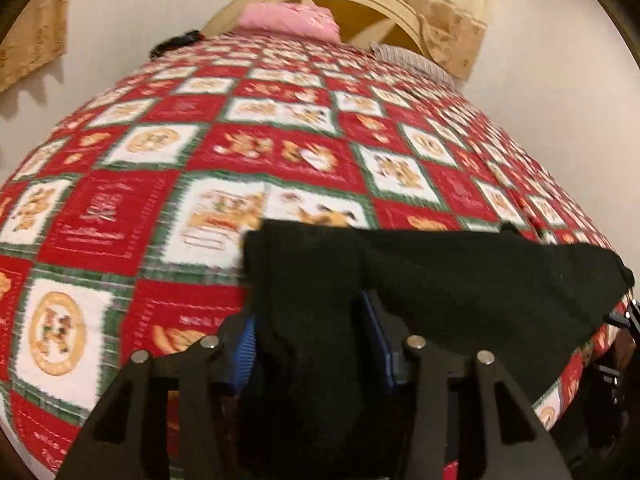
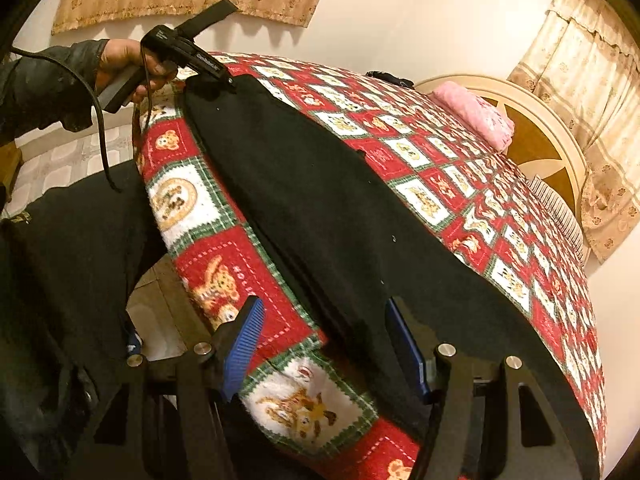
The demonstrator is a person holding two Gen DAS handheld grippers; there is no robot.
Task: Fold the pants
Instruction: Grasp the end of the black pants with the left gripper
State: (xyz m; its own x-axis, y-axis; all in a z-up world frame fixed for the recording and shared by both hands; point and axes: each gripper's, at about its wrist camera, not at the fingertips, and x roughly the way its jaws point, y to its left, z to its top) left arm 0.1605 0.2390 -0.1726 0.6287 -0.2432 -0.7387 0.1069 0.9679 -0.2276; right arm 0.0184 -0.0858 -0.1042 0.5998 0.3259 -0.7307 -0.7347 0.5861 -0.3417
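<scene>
Black pants (image 2: 320, 208) lie stretched along the near edge of the bed, on the red-and-white quilt (image 1: 168, 184). The left gripper (image 1: 308, 332) sits at one end of them, dark cloth bunched thick between its blue pads (image 1: 245, 354) and filling the gap; the frame is blurred, so I cannot tell whether the pads are pressing. From the right wrist view, that same tool shows far off in a hand (image 2: 128, 64) with a dark sleeve, tip down on the cloth's far end. The right gripper (image 2: 332, 344) stands with jaws apart, straddling quilt and the pants' near end, its left pad clear of the cloth. A pink pillow (image 1: 292, 18) rests by the headboard (image 2: 532, 120).
</scene>
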